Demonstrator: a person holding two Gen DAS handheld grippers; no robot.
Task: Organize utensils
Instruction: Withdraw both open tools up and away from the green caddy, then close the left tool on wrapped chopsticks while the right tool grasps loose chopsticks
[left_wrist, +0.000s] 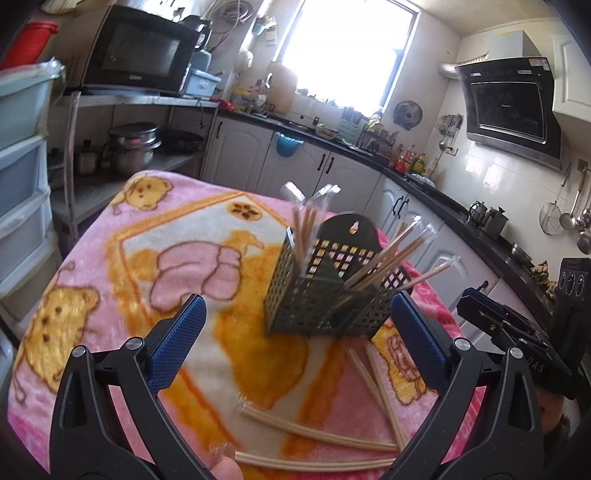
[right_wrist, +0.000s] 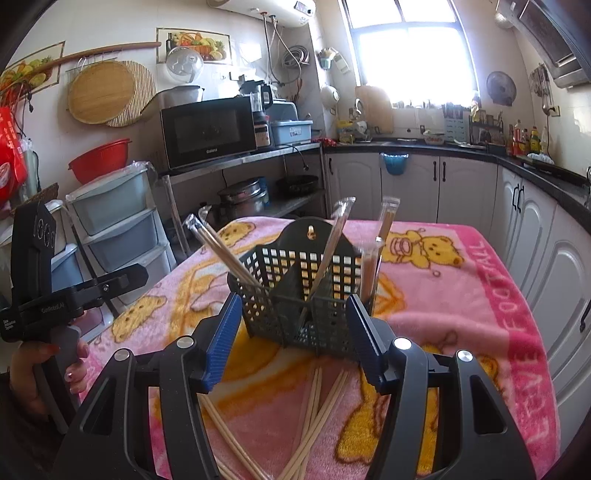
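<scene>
Left wrist view: your right gripper (left_wrist: 517, 321) shows at the frame's right edge as a black body, its fingers hidden there; the range hood (left_wrist: 511, 110) on the tiled wall appears only here. Right wrist view: your left gripper (right_wrist: 79, 288) enters at the left edge, your left hand (right_wrist: 44, 369) wrapped around its handle, and the black microwave (right_wrist: 207, 131) sits on a metal shelf.

The dark green perforated plastic utensil caddy (left_wrist: 332, 288) (right_wrist: 303, 291) stands upright on the pink fleece blanket with bear prints (left_wrist: 147, 266) (right_wrist: 461, 295). It lies ahead of and between your spread blue ribbed pads (left_wrist: 181, 343) (right_wrist: 221, 339), untouched in both views. Both sets of jaws are released and hold nothing.

Cellophane-wrapped wooden chopstick pairs (left_wrist: 384, 258) (right_wrist: 332, 251) lean inside the caddy's compartments. Loose wrapped chopsticks (left_wrist: 314, 428) (right_wrist: 317, 413) lie flat on the blanket below your jaws, near the caddy's front.
</scene>
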